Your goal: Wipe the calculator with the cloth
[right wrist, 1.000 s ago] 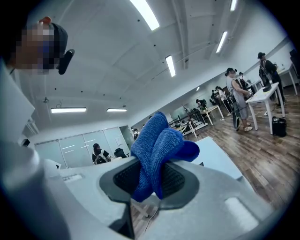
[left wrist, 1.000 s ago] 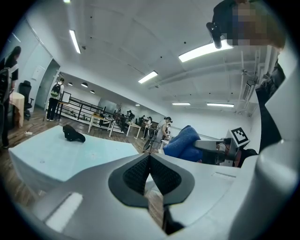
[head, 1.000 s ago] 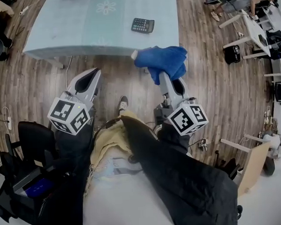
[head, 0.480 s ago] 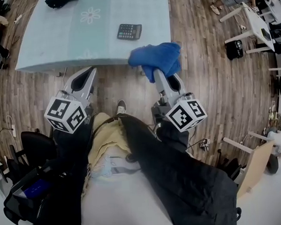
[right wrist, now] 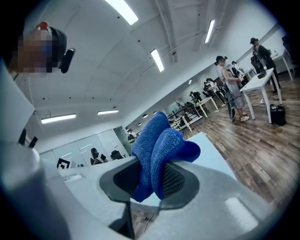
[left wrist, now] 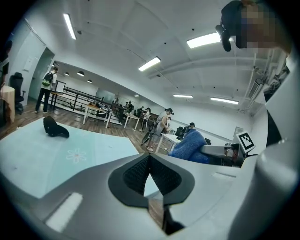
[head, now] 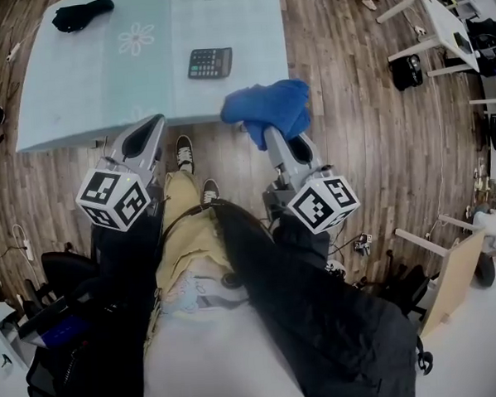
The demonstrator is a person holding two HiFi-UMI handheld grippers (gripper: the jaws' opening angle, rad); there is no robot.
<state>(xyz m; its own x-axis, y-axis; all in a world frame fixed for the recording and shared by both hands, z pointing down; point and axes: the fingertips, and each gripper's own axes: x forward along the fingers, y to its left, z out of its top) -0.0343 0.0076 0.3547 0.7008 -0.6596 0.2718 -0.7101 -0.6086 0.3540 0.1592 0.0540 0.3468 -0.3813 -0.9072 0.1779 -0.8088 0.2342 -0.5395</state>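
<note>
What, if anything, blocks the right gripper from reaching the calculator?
Probably nothing, so yes: the right gripper, shut on the blue cloth, hangs by the table's near edge, and the calculator lies uncovered just beyond it.

Pale blue table (head: 76, 86) on wooden floor (head: 351, 105), printed with a flower (head: 136, 39); calculator (head: 209, 63) lying near front right corner, black bundle (head: 82, 13) at far left.

Grey left hand-held gripper (head: 154, 121), grey right hand-held gripper (right wrist: 155, 174), black sleeves (head: 337, 313)
</note>
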